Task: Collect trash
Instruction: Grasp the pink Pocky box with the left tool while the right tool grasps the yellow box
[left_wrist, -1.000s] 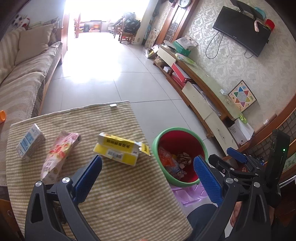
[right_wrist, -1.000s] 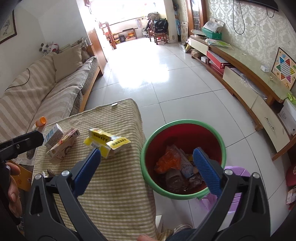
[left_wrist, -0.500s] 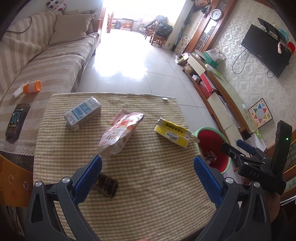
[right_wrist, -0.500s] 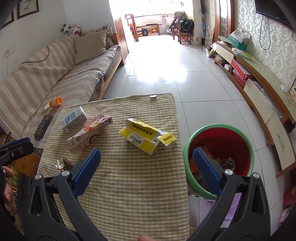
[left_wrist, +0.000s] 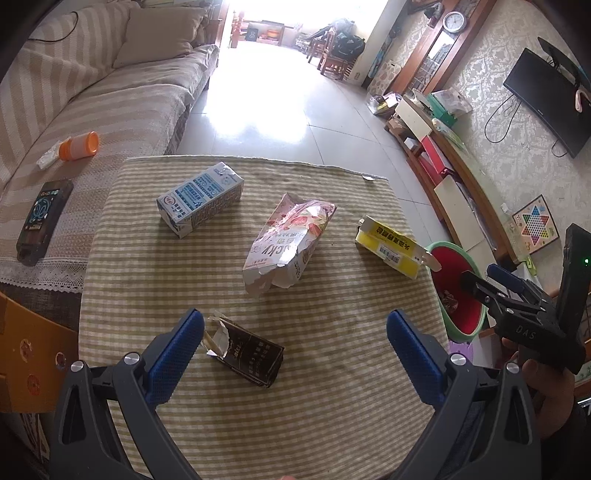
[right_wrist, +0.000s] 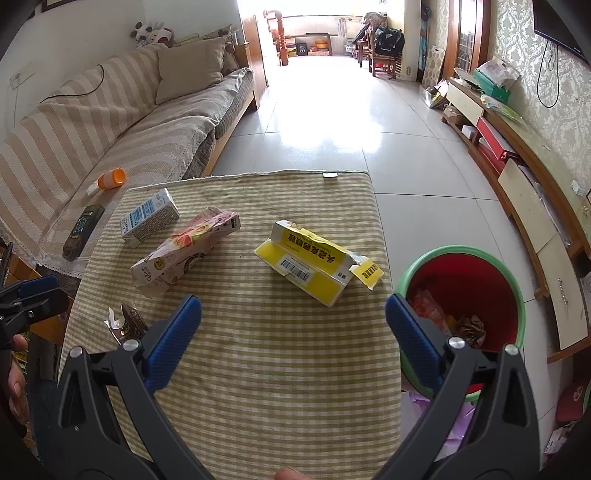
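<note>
Just beside the wide-open, empty left claw (left_wrist: 294, 338), a dark torn carton (left_wrist: 248, 355) on striped cloth (left_wrist: 332, 406)

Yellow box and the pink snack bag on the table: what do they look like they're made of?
Yellow box: thin printed cardboard, matte, judging by its torn end flap and sharp folds. Pink snack bag: looks like crinkled printed paper or matte film; its torn, ragged mouth leaves that open.
</note>
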